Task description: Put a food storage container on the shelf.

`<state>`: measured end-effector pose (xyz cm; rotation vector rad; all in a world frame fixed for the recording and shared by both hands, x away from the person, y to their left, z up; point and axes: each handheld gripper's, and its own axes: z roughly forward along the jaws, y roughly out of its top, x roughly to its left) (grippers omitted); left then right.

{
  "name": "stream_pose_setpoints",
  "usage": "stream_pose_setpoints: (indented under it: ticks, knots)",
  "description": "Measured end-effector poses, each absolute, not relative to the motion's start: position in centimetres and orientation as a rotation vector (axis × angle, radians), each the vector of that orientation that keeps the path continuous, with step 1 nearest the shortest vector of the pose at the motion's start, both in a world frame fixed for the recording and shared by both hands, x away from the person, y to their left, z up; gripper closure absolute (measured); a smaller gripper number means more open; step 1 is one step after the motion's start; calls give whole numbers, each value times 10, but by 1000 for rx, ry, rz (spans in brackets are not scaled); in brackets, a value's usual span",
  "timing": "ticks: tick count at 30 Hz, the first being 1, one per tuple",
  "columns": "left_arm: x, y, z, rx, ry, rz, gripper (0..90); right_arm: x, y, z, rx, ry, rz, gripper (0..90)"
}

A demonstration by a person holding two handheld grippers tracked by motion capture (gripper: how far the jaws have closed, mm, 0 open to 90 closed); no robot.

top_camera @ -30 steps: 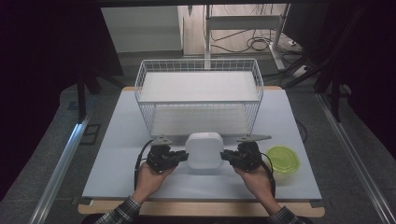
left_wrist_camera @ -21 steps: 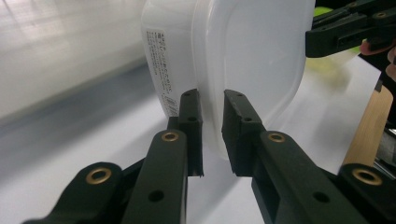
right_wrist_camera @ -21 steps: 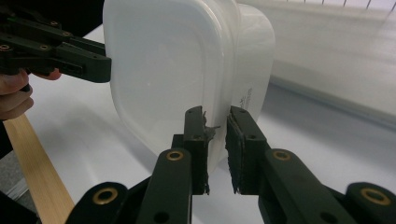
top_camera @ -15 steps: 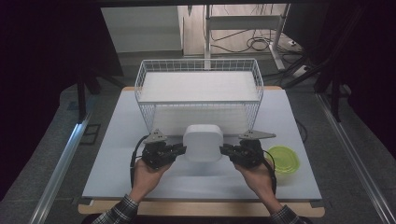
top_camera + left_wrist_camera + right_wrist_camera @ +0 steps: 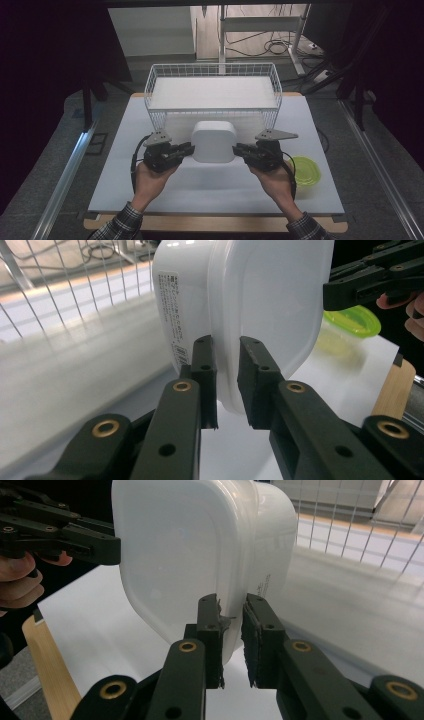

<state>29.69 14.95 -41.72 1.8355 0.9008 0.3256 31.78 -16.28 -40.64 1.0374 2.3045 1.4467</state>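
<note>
A white plastic container (image 5: 214,141) with rounded corners hangs in the air between both hands, just in front of the wire basket (image 5: 212,92). My left gripper (image 5: 189,149) is shut on the rim of the container's left side; in the left gripper view the container (image 5: 250,315) has its rim pinched between the pads of that gripper (image 5: 227,382). My right gripper (image 5: 238,148) is shut on the rim of the right side, and the right gripper view shows that gripper (image 5: 231,640) clamping the container (image 5: 200,550) there.
The white wire basket stands at the back middle of the white table mat (image 5: 150,195). A green-lidded round container (image 5: 306,171) lies on the mat at the right, beside my right hand. The wooden table edge (image 5: 215,224) runs along the front.
Both grippers have risen together with the white container held between them, lifting it off the mat and toward the basket's front wall.
</note>
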Motion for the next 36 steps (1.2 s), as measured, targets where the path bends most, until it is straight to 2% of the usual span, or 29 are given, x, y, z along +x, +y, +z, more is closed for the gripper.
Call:
stream_pose_setpoints:
  ticks: [19, 36]
  knots:
    - [305, 160, -360, 1787, 856, 406, 788, 331, -154, -356, 961, 2259, 1508, 788]
    - [330, 167, -330, 1731, 879, 419, 787, 356, -144, -315, 923, 2206, 1535, 788]
